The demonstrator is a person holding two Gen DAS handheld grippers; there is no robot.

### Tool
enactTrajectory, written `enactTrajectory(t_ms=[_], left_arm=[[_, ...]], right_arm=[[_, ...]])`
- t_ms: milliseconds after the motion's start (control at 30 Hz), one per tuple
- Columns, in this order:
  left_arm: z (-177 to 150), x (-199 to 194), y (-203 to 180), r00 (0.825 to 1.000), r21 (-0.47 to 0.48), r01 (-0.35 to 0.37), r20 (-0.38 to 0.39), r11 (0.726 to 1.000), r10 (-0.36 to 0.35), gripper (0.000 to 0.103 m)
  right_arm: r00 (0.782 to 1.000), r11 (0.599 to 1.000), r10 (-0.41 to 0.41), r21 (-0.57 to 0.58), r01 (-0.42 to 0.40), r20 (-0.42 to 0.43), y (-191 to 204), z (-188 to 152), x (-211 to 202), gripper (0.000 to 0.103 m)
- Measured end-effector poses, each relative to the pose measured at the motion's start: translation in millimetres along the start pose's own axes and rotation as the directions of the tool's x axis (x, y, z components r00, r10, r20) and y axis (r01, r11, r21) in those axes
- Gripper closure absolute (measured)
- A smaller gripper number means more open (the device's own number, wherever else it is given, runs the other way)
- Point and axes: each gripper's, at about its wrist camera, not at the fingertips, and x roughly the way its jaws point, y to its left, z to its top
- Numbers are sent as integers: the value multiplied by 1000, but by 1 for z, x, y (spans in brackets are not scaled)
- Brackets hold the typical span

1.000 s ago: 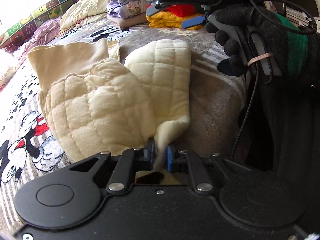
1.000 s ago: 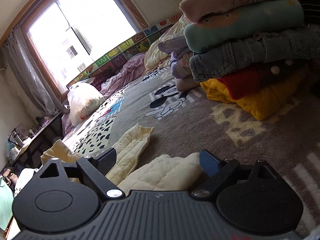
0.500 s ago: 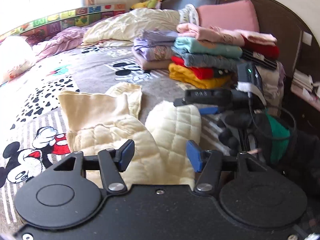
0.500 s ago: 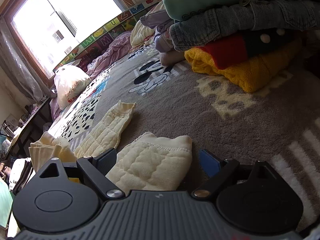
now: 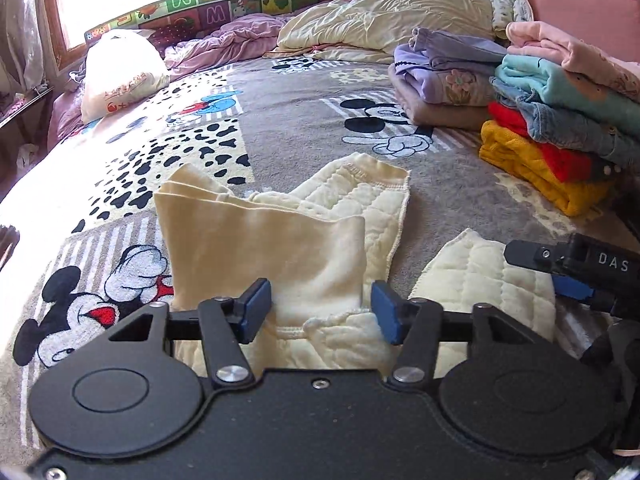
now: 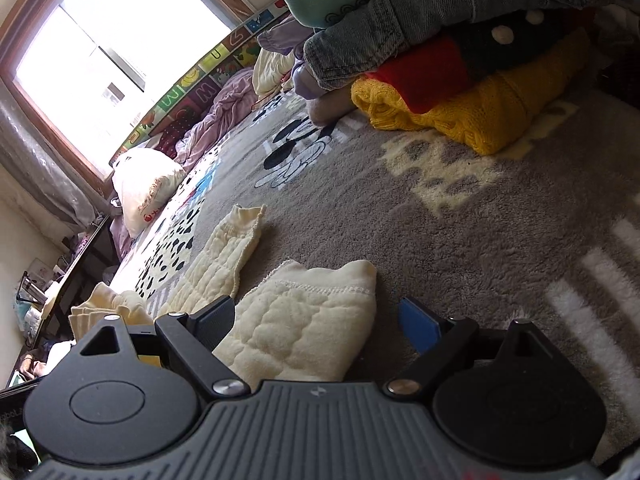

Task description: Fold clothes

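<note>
On the bed (image 5: 304,128), over its cartoon blanket, we have one cream quilted garment (image 5: 280,248) lying partly folded, near the front edge and well apart from the stacks.

Our left gripper (image 5: 318,312) hangs over the waistband end. Its jaws are closing, with the cloth showing between them, but the pads do not press on it. Our right gripper (image 6: 316,320) stands wide over the end of one leg (image 6: 304,320), nothing pinched; the leg's hem lies flat on the blanket between the blue pads.

We judge the step to be mid-fold: the body is bunched and one flap stands up, and both legs are still splayed. The next move seems to call for each gripper to take its end of the cloth. The right needs to come lower so its pads close over the hem, not above it. Then the leg can be laid across the body. The quilted fabric is thick and soft, so a shallow pinch may slip.

Counted: one garment in hand, with two legs showing; two grippers; two stacks (image 5: 520,100) of folded clothes at the head of the bed; one white bag (image 5: 120,72) by the window.
</note>
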Motion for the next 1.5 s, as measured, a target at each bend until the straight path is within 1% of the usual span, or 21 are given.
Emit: enactTrajectory(t_ms=[67,100,167,267,367,500,600,700,733,833,867,933,1000,1067,1133,1233,1300,1333,1367,1433,1500], left_arm=[[-5,-3,11,1000,-18,19,1,1000,-19,81],[-7,-6,17,1000,-19,22,6,1000,-22,83],[-11,-17,29,1000,-19,16,22,1000,-16,86],[-16,-36,51,998,-37,0,57,999,2,88],[-24,-53,80,996,-100,-19,83,995,28,89],[-41,-72,125,993,-231,-32,101,972,56,89],[-57,-78,153,992,-329,-65,78,942,96,89],[-78,-78,174,993,-427,-89,27,900,111,89],[-85,-77,177,993,-437,-102,4,894,116,89],[-104,-73,179,989,-436,-149,-75,888,129,89],[-108,-72,178,985,-420,-170,-100,892,140,93],[-114,-71,179,979,-393,-194,-139,899,150,93],[-118,-72,183,977,-382,-192,-164,904,138,93],[-116,-80,188,979,-397,-190,-143,898,144,92],[-111,-90,193,982,-419,-185,-109,889,153,87],[-97,-105,201,985,-462,-170,-42,870,170,85],[-80,-109,200,988,-456,-135,4,880,154,79],[-71,-109,198,991,-438,-110,23,892,134,73],[-61,-107,194,993,-419,-84,41,904,111,61],[-41,-101,187,996,-404,-28,66,915,59,50],[-24,-92,182,997,-398,36,77,917,-6,49]], right_arm=[[999,999,33,11,-33,-6,-2,0,1,15],[999,999,42,15,-41,-7,-2,0,0,15],[998,998,60,20,-59,-19,-1,1,2,20],[995,995,94,24,-93,-35,2,0,4,22],[990,990,136,31,-134,-49,5,-1,5,25],[987,991,135,8,-135,-93,9,-5,8,35],[986,991,126,-23,-130,-110,15,-8,9,38],[985,991,123,-41,-129,-121,19,-11,9,39],[984,990,125,-45,-131,-125,19,-12,8,39],[982,990,118,-65,-129,-149,24,-16,6,39],[981,989,114,-73,-126,-160,26,-17,6,39],[978,988,99,-96,-118,-183,30,-21,4,39],[977,988,88,-111,-111,-195,33,-22,3,39],[976,989,88,-103,-110,-199,32,-22,1,39],[976,990,105,-70,-120,-191,28,-20,0,39],[976,990,139,1,-141,-171,19,-17,0,39],[974,986,161,56,-154,-157,11,-14,1,39],[973,983,173,85,-161,-150,6,-13,1,39],[972,980,183,110,-168,-146,3,-12,2,39],[971,974,196,142,-176,-136,-2,-11,2,39],[972,973,198,146,-178,-131,-3,-10,3,39]])
